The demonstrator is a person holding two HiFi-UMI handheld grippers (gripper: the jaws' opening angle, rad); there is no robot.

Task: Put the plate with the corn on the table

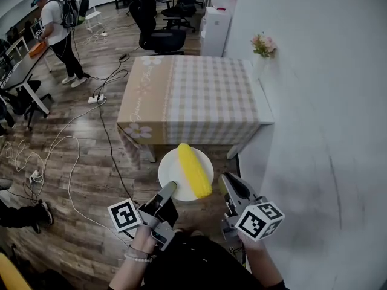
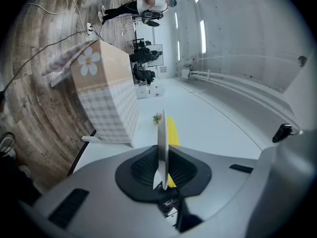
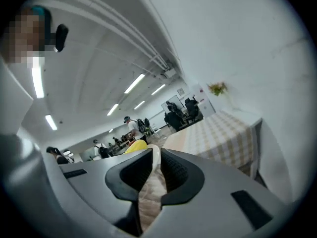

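Observation:
A white plate (image 1: 175, 168) carries a yellow corn cob (image 1: 195, 170) and hangs in the air just before the near edge of the checked-cloth table (image 1: 193, 95). My left gripper (image 1: 167, 192) is shut on the plate's near rim. In the left gripper view the plate (image 2: 162, 133) stands edge-on between the pads, with the corn (image 2: 172, 130) behind it. My right gripper (image 1: 224, 183) sits just right of the plate. Its jaws stand a narrow gap apart with floor showing through, and the plate rim (image 3: 155, 155) and corn (image 3: 134, 146) lie just beyond the tips.
A small vase of flowers (image 1: 263, 46) stands at the table's far right corner by the white wall. Black office chairs (image 1: 160, 32) and a white cabinet (image 1: 214, 29) are behind the table. Cables (image 1: 66, 144) trail over the wooden floor at left, where a person (image 1: 57, 32) stands.

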